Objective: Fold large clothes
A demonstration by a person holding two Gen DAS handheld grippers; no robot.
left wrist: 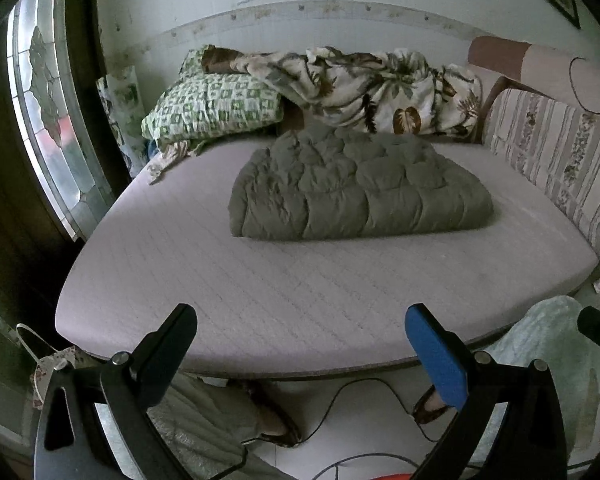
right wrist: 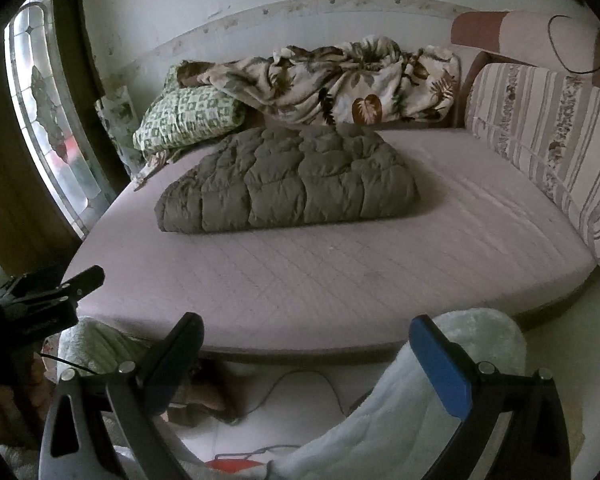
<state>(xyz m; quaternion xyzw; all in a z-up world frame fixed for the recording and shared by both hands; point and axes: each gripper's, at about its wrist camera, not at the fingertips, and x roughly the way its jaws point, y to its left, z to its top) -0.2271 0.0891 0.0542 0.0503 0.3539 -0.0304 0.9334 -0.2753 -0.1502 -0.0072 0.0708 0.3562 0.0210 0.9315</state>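
Note:
A folded olive-green quilted garment lies in a thick bundle on the pale pink mattress, toward its far half. My left gripper hovers open over the mattress's near edge, well short of the garment, with nothing between its fingers. My right gripper is also open and empty, held at the near edge, to the right of the left one. In the right wrist view, one of the left gripper's fingers shows at the left border.
A leaf-print blanket and a green checked pillow are piled against the back wall. A striped cushion lines the right side. On the floor lie a white fluffy rug and cables. A window is at left.

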